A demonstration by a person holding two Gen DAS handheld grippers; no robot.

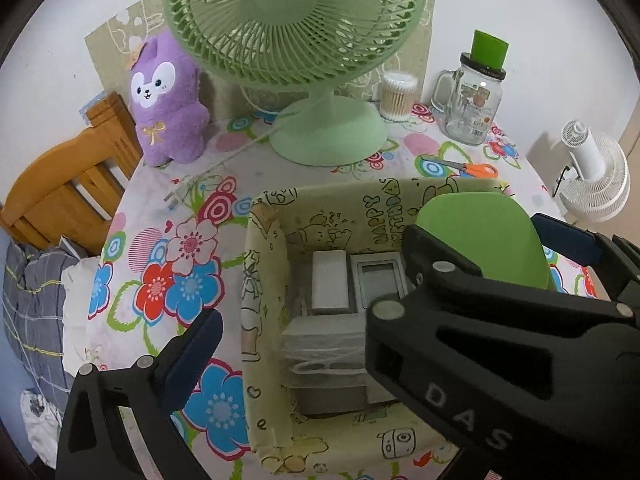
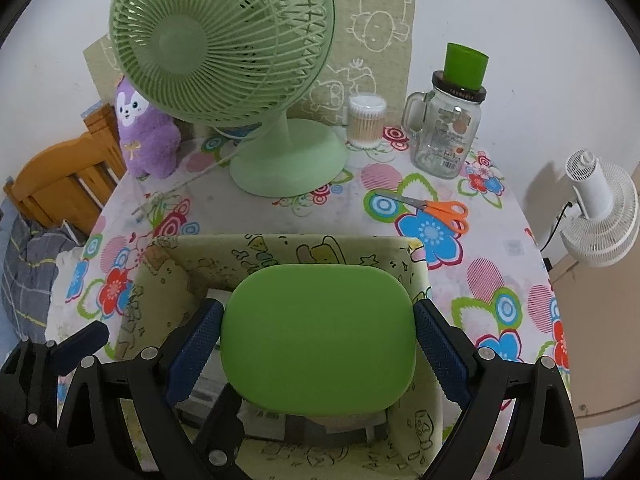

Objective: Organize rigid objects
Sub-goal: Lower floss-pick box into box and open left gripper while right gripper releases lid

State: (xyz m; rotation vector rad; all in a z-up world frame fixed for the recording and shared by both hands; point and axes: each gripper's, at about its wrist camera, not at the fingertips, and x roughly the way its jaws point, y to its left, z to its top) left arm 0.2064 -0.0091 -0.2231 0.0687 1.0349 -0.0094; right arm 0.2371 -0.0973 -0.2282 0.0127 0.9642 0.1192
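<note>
A flat green box with rounded corners (image 2: 316, 340) hangs over the open fabric basket (image 2: 416, 264), and my right gripper (image 2: 318, 312) is shut on it, blue pads (image 2: 434, 336) pressing both of its sides. The left wrist view shows the same green box (image 1: 480, 240) in the right gripper (image 1: 488, 232) above the basket's (image 1: 264, 280) right half. My left gripper (image 1: 320, 320) is open and holds nothing; its left finger (image 1: 196, 344) stands outside the basket's left wall, and its other finger is hidden behind the right gripper. A white box (image 1: 329, 280), a grey screen device (image 1: 378, 280) and a wrapped white pack lie in the basket.
On the flowered tablecloth behind the basket stand a green desk fan (image 2: 288, 160), a purple plush (image 2: 144, 132), a cotton swab tub (image 2: 366, 120) and a glass jar with a green cup on top (image 2: 448, 132). Orange scissors (image 2: 440, 212) lie at right. A wooden chair (image 1: 68, 184) is at left.
</note>
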